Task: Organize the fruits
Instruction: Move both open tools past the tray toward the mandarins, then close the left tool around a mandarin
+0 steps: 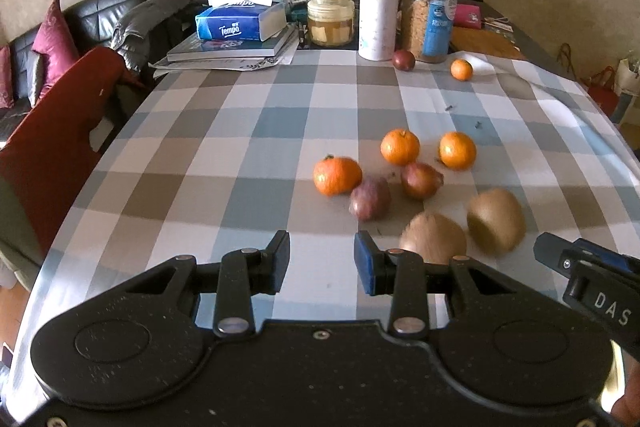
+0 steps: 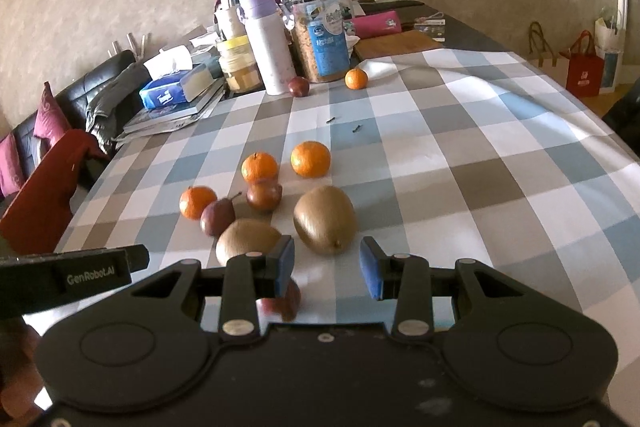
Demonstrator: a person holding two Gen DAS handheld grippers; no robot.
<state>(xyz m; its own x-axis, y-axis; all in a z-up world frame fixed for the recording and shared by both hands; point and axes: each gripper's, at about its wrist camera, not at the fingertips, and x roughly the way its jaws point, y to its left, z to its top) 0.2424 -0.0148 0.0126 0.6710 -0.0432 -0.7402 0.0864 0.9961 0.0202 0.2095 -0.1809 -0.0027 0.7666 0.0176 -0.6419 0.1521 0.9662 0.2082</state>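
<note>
Two kiwis lie low in the left wrist view, one just above the left hand-held gripper and partly hidden by its right finger, the other just beside it to the right. Above them on the checked desk sit two dark red passion fruits and three mandarins, close together right of centre. A fourth mandarin and another dark fruit rest well apart, upper right of centre, by a white flask and a cereal jar. A blue tissue pack tops some books in the upper left of centre.

The left hand-held gripper hangs over bare cloth, its jaws parted by a modest gap with nothing between them. The right hand-held gripper likewise stands with a moderate gap, empty; in its view the larger kiwi lies just above the gap, touching neither pad. A blurred reddish fruit shows below its left finger, partly hidden behind it. The tip of the left tool enters at the lower left edge of the right wrist view.
</note>
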